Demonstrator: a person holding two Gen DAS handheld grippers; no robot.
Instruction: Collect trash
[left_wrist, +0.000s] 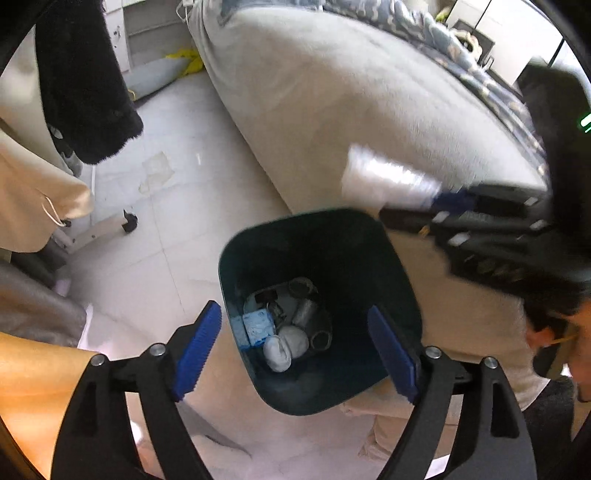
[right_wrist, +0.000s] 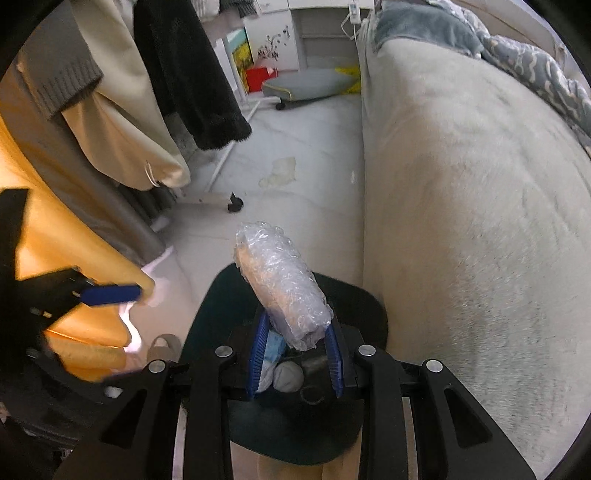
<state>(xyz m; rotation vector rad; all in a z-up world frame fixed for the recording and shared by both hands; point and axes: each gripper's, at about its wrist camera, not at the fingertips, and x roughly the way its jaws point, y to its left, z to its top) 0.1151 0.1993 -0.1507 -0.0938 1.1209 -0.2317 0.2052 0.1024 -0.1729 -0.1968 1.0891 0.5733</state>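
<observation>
The right hand-held gripper (right_wrist: 295, 363) pinches the bubble wrap roll (right_wrist: 282, 288) right above the bin (left_wrist: 258, 243), roll pointing far; the left hand-held gripper (left_wrist: 295, 354) is spread, empty

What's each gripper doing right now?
Left gripper: open, empty, above the trash bin.
Right gripper: shut on the bubble wrap roll.

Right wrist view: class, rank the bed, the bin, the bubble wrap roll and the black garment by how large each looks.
1. bed
2. bin and black garment: look alike, unranked; the tool hides much of the bin
3. bubble wrap roll, enlarged by nearness
</observation>
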